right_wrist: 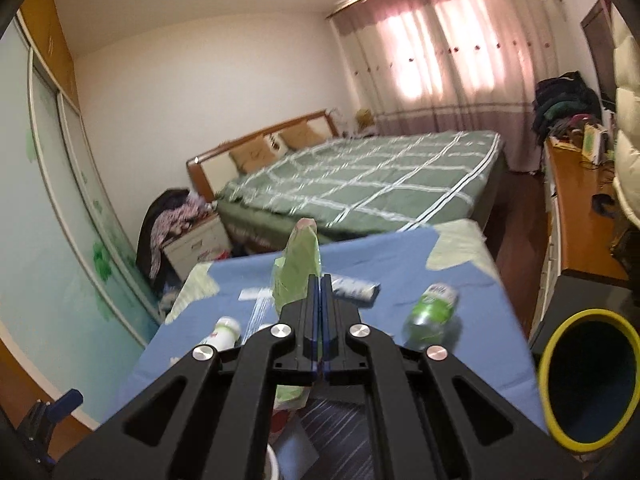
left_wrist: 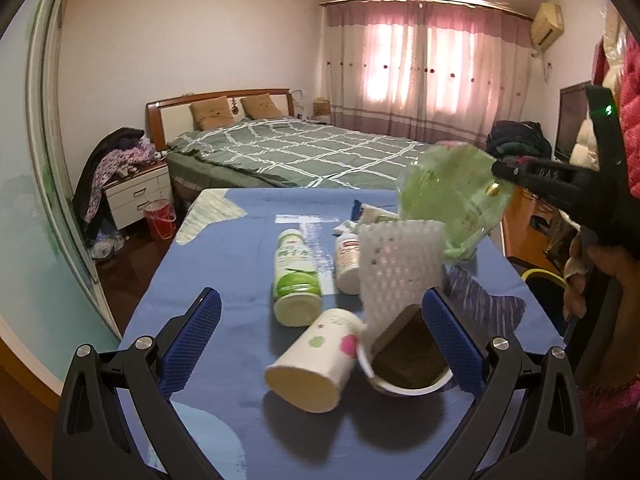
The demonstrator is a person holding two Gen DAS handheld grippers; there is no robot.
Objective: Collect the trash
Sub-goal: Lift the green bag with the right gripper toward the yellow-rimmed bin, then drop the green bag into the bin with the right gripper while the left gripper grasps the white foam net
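**Trash on the blue table, one green bag lifted**

Trash lies scattered on a table covered in blue cloth. From the left wrist view, the left gripper has its blue-padded fingers spread wide and holds nothing. Between them, near the front edge, a white paper cup with coloured dots lies on its side, touching a second white cup that has something dark brown inside. A white foam net sleeve leans over that second cup. Behind the cups lies a white bottle with a green label, and just beside it a smaller white bottle with a red label. Above the far right of the table, the right gripper comes in from the right with a hand on its handle; its tips pinch a crumpled, translucent green plastic bag clear of the cloth.

From the right wrist view, the right gripper has its fingers pressed together on the green plastic bag, which sticks up left of the tips and hangs below them. On the table beyond lie a small dark-and-white wrapper, a blurred clear bottle with a green label and the white bottle with a green label. At the right, beside the table, stands a dark bin with a yellow rim, its mouth open towards the camera.
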